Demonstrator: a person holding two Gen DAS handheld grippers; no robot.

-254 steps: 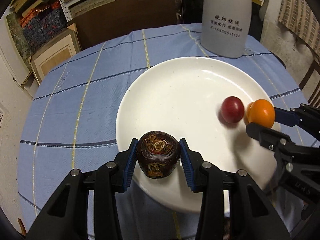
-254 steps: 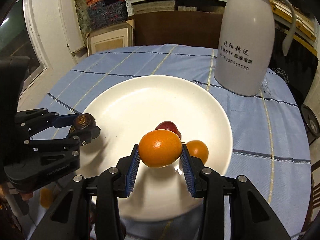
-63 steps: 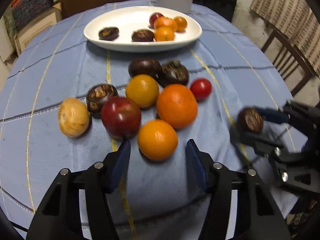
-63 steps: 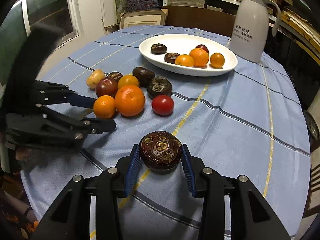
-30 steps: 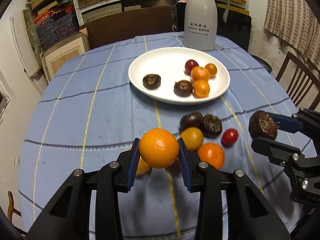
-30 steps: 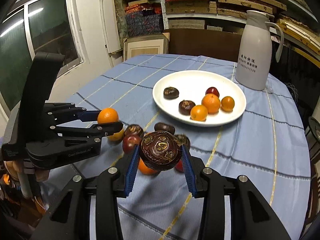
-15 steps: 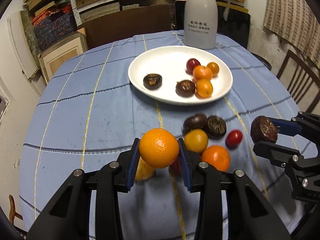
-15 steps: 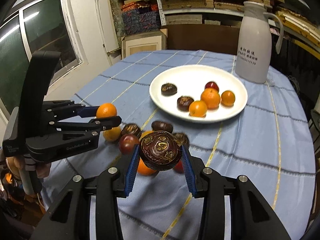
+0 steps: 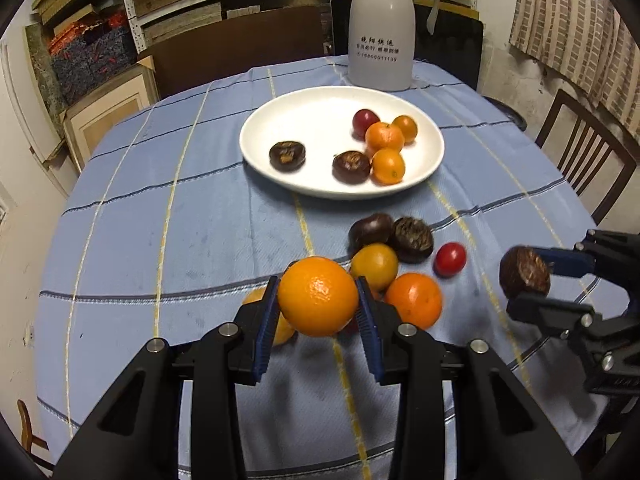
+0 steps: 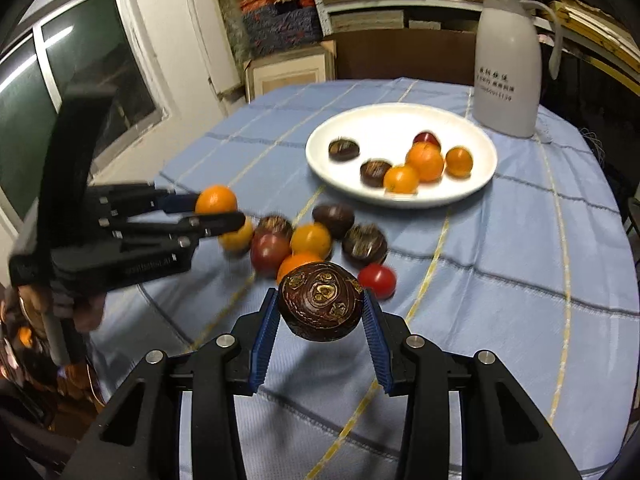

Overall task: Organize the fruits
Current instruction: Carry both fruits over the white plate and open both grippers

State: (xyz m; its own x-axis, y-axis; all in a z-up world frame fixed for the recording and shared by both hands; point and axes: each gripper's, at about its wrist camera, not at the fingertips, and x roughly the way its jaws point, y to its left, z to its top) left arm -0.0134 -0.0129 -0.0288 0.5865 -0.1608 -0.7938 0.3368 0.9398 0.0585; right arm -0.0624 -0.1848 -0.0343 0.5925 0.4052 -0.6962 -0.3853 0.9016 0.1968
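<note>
Both tools have drifted a bit closer to the plate over the last half second, each still carrying the same fruit. Biggest thing first: the counter point(image 9: 160, 208) with the blue checked cloth, and the white plate point(image 9: 320, 120) sitting far-center just in front of the white jug point(image 9: 380, 24). Plate's got six pieces so far: three small oranges, a red one and two dark brown ones.

So roughly half done, I'd say. A loose pile point(image 9: 394, 252) of about seven fruits sits on the cloth near the plate's near side, mixed orange, dark and red.

Left tool point(image 9: 318, 312) is clamped on an orange point(image 9: 318, 296), held up above the left part of the pile. Right tool point(image 10: 320, 320) is clamped on a dark brown fruit point(image 10: 320, 306), raised off the cloth on the right, near the pile.

These two presumably go on the plate, then the pile after.
</note>
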